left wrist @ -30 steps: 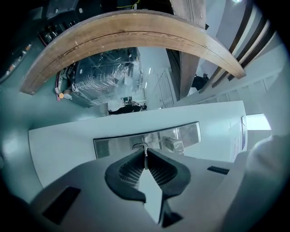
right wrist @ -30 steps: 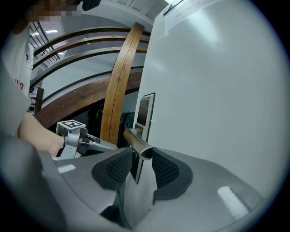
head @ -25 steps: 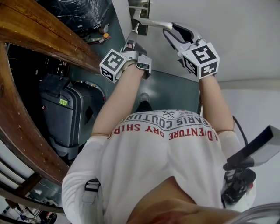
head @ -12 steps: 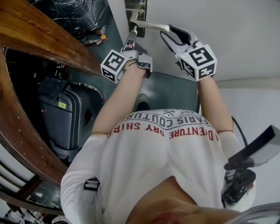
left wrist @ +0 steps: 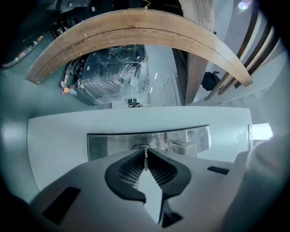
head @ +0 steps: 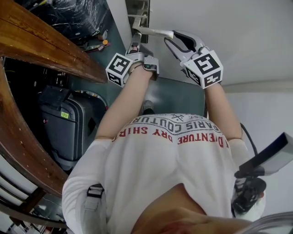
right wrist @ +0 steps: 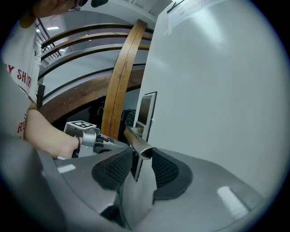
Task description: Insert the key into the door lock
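Note:
The white door (head: 238, 41) carries a metal lock plate (left wrist: 190, 138) and a steel lever handle (head: 153, 31). My left gripper (head: 136, 42) is shut on a thin key (left wrist: 145, 161). The key points level at the plate, its tip at the keyhole (left wrist: 141, 147). I cannot tell how deep it sits. My right gripper (head: 176, 36) is to the right, with its jaws closed around the free end of the handle (right wrist: 136, 139) and both ribbed pads touching it. In the right gripper view the left gripper (right wrist: 97, 141) shows beside the plate's edge (right wrist: 146, 111).
A curved wooden rail (head: 50, 50) sweeps along the left, over a grey suitcase (head: 68, 123) on the floor. Plastic-wrapped goods (head: 78, 13) stand beyond the doorway. A black device (head: 263, 160) hangs at my right side. The door fills the right.
The head view has drifted slightly. Both grippers keep their places, the left at the lock plate and the right on the handle.

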Tool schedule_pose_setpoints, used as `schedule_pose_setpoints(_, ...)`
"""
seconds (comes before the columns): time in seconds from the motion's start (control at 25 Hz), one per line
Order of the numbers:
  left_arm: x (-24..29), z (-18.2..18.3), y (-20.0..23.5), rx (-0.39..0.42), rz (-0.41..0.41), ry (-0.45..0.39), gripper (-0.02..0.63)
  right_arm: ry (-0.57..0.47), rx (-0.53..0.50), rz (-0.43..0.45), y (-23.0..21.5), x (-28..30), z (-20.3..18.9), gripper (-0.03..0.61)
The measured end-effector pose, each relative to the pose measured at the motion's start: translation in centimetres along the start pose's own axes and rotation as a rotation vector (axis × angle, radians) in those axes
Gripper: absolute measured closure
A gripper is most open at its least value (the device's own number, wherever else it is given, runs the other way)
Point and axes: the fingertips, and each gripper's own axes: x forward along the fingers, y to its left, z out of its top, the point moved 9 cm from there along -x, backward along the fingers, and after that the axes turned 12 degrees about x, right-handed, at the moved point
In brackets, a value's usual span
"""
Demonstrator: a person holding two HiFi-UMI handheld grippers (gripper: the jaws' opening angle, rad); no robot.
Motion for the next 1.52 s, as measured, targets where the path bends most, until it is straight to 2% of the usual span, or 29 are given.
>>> schedule_pose_setpoints(0.28,0.4,0.0,0.3,0.003,-0.032,0.019,0.591,0.021,-0.005,-0.017,0.0,0.2,0.1,0.448)
schedule_pose_setpoints(0.36,0.2,0.0,0.5,0.037,-0.053,0.050,0.580,0.021,0.006,-0.026,0.3,0.2,0.1,0.448)
schedule_pose_setpoints(0.48,-0.8,-0.1,0.4,0.128,-0.092,0.094,0.531,0.008,0.009,-0.058,0.6,-0.7,0.0,0.448)
schedule_pose_setpoints(0.6,-3.1,-0.4,-0.4,0.282,-0.130,0.156,0.529,-0.001,0.060,-0.071,1.1,-2.8,-0.6,0.448)
schedule_pose_setpoints(0.64,-4.2,-0.6,-0.9,0.372,-0.132,0.192,0.529,-0.001,0.086,-0.065,1.5,-3.7,-0.9,0.449)
schedule_pose_setpoints(0.68,-5.5,-0.8,-1.6,0.487,-0.128,0.232,0.529,-0.001,0.106,-0.059,2.1,-4.8,-1.3,0.482)
schedule_pose_setpoints(0.72,-6.9,-1.0,-2.6,0.619,-0.126,0.265,0.529,0.000,0.115,-0.053,2.8,-5.9,-1.7,0.550)
schedule_pose_setpoints(0.76,-8.3,-1.3,-3.8,0.750,-0.136,0.286,0.531,0.000,0.117,-0.047,3.7,-7.2,-2.1,0.577)
schedule_pose_setpoints(0.8,-10.0,-1.8,-5.3,0.864,-0.163,0.302,0.535,0.002,0.115,-0.036,4.7,-8.6,-2.6,0.577)
schedule_pose_setpoints(0.88,-13.6,-3.6,-8.4,1.038,-0.252,0.343,0.612,0.010,0.119,-0.004,7.4,-11.8,-3.8,0.577)
schedule_pose_setpoints(1.0,-20.2,-7.2,-12.9,1.236,-0.384,0.419,0.612,0.028,0.148,0.068,12.1,-17.6,-5.7,0.577)
schedule_pose_setpoints(1.08,-25.0,-9.9,-15.0,1.323,-0.424,0.467,0.612,0.061,0.152,0.115,15.3,-21.5,-7.0,0.577)
schedule_pose_setpoints(1.2,-31.9,-13.7,-17.2,1.399,-0.454,0.536,0.612,0.079,0.139,0.168,19.3,-26.8,-8.6,0.577)
schedule_pose_setpoints(1.32,-37.5,-16.1,-18.6,1.426,-0.444,0.569,0.612,0.082,0.133,0.209,22.2,-31.0,-9.6,0.577)
schedule_pose_setpoints(1.52,-43.5,-17.5,-20.2,1.433,-0.391,0.599,0.612,0.098,0.112,0.237,25.8,-35.5,-10.3,0.577)
